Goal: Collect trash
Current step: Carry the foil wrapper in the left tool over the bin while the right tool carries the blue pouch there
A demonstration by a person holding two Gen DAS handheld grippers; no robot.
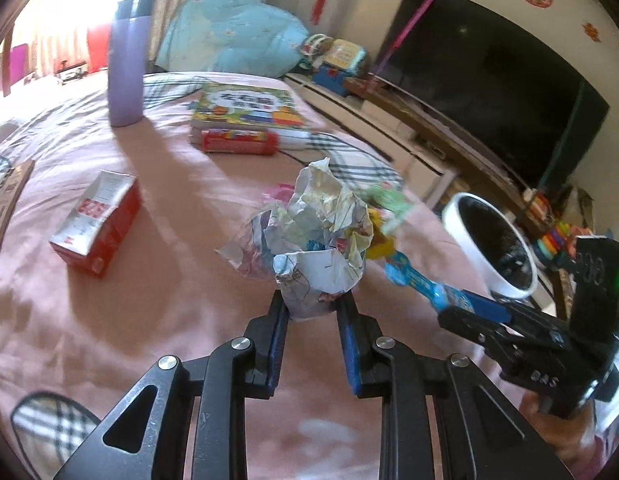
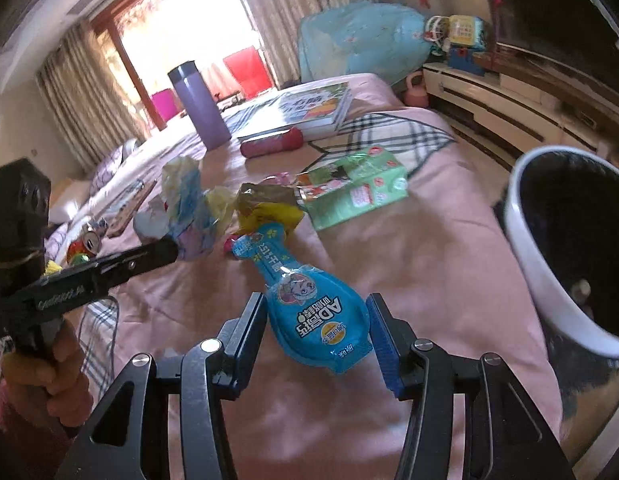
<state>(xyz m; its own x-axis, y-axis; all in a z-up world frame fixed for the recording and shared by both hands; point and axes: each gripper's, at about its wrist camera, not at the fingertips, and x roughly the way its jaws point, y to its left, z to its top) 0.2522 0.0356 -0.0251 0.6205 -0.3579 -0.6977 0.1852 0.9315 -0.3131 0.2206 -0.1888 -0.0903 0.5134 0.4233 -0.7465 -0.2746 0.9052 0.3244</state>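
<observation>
1. The pink bedsheet (image 1: 157,296) covers the bed and is the landmark for everything below; plaid patches break its surface.
2. The white bin (image 2: 557,280), black inside, stands off the sheet's right edge, beside the right gripper.
3. A purple flask (image 1: 127,60) stands upright at the far side of the sheet.
4. A picture book (image 1: 245,110) lies flat on the far part of the sheet, with a red pencil case (image 1: 239,142) just in front of it.
5. A green carton (image 2: 357,192) lies on its side mid-sheet, near the trash pile.
6. A red-and-white box (image 1: 97,220) lies on the sheet's left part, well apart from the pile.
7. The crumpled paper ball (image 1: 321,240) sits mid-sheet among loose wrappers; the left gripper (image 1: 315,308) pinches its near lower end, both blue pads pressed against it.
8. The blue snack pouch (image 2: 313,304) lies just right of the paper ball, its narrow neck pointing toward a yellow wrapper (image 2: 269,212). The right gripper (image 2: 317,332) clamps the pouch's wide end, pads touching both sides.
9. A hand (image 2: 49,380) grips the left gripper's handle at the sheet's near left, as the right wrist view shows.
</observation>
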